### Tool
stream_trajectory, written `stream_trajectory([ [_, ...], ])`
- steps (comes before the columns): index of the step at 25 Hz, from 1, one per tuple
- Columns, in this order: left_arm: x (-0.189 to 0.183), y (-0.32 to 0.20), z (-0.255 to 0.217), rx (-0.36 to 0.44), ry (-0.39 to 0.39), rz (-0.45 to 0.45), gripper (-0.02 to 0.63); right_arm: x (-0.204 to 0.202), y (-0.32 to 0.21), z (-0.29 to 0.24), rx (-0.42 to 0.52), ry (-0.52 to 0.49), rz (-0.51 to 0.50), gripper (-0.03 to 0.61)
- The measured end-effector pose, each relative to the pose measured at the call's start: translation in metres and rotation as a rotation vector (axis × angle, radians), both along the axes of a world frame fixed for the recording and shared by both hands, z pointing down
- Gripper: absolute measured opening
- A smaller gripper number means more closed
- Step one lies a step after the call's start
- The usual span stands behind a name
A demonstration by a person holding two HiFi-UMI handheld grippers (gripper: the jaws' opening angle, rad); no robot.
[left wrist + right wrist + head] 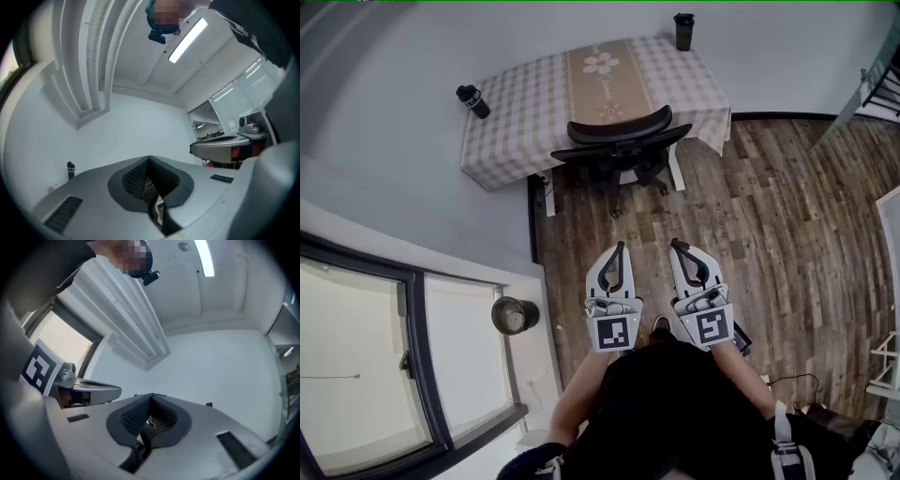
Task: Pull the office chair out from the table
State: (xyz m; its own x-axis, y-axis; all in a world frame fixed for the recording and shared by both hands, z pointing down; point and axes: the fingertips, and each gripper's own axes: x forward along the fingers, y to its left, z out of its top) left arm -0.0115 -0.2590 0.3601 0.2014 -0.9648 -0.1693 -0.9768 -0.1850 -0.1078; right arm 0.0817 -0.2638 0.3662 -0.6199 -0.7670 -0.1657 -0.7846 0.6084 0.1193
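With our left claw [618,249] and right claw [677,247] both closed and empty, well short of the office chair [622,139] tucked under the worktop [511,117], we should open them and grip its backrest evenly.

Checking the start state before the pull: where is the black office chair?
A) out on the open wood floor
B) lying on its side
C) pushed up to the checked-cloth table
C: the black office chair stands upright, its backrest at the near edge of the checked-cloth table.
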Motion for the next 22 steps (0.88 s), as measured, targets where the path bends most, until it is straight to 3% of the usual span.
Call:
stream_trajectory([
  [6,0.022,-0.004,0.002,-0.009,-0.019,-0.017,0.002,0.023,-0.005,-0.002,-0.021,-0.066,-0.076,0.002],
  [10,0.031,-0.007,0.007,-0.02,-0.035,-0.044,0.002,0.032,-0.015,0.006,-0.031,-0.054,-0.102,0.003],
  [22,0.01,-0.059,0.028,-0.045,-0.026,-0.085,0.002,0.02,-0.071,0.028,-0.069,-0.019,-0.111,0.003],
])
